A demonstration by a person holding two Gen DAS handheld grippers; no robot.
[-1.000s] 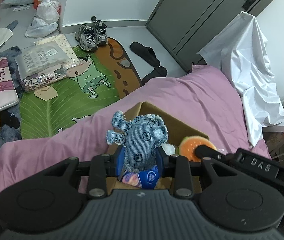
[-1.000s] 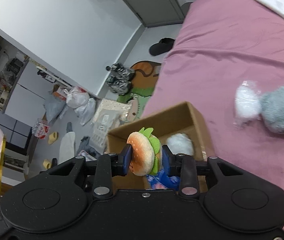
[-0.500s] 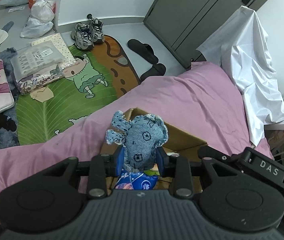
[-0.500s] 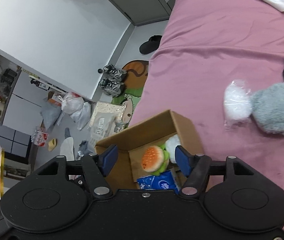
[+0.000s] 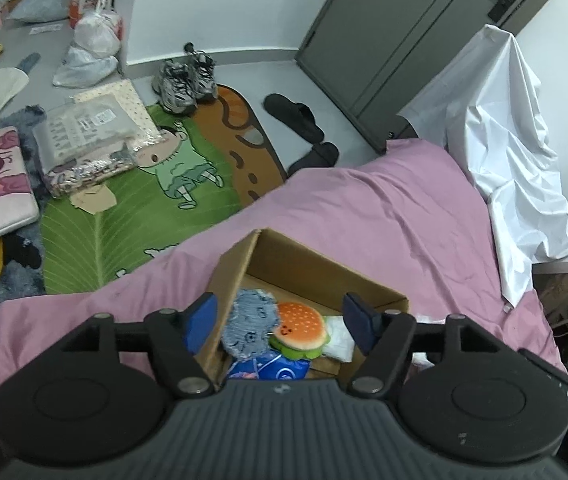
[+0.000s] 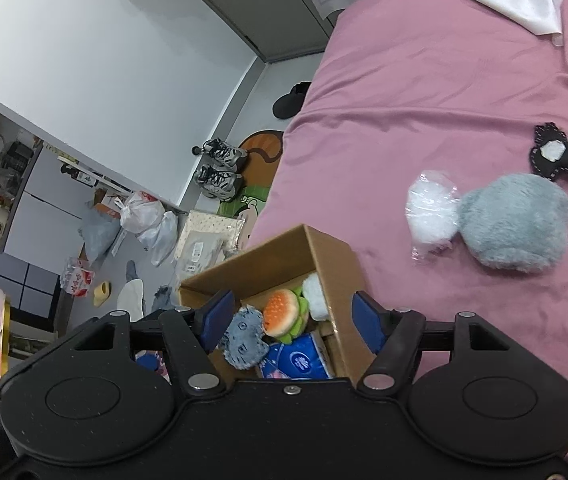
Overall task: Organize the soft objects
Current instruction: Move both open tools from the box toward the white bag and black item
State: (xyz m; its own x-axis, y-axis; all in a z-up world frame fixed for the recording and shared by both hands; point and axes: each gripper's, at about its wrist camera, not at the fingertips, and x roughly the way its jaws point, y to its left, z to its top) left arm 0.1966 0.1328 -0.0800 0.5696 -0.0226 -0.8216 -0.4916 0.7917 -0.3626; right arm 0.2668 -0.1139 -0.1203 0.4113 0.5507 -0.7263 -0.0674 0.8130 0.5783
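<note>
Grippers: left gripper (image 5: 280,322) and right gripper (image 6: 291,322) both gaping wide, empty, over brown cardboard box (image 6: 323,252). Next: swing right toward fluffy grey plush ball (image 6: 513,226) at 2 o'clock, pinch gently mid-body.

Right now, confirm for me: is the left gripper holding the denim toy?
No: the left gripper is open and empty, and the denim toy lies in the cardboard box beside the burger plush.
</note>
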